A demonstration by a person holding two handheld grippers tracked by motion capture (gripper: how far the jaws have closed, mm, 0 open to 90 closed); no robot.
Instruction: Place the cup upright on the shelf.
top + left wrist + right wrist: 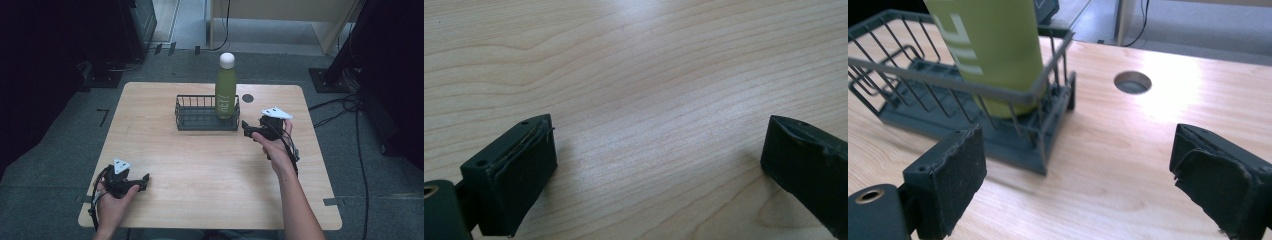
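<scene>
A green bottle (225, 92) with a white cap stands upright in the right end of a dark wire basket (192, 117) at the back middle of the table. In the right gripper view the bottle (990, 45) rises inside the basket's near corner (1043, 135). My right gripper (246, 129) hovers just right of the basket, pointing left at it, open with nothing between its jaws (1075, 175). My left gripper (145, 181) rests at the front left of the table, open and holding nothing; its view has bare wood between the pads (659, 165).
A round cable hole (247, 98) sits in the wooden tabletop (210, 170) behind the basket's right end, and appears as a hole (1132, 82) in the right gripper view. Stands and cables lie on the floor around the table.
</scene>
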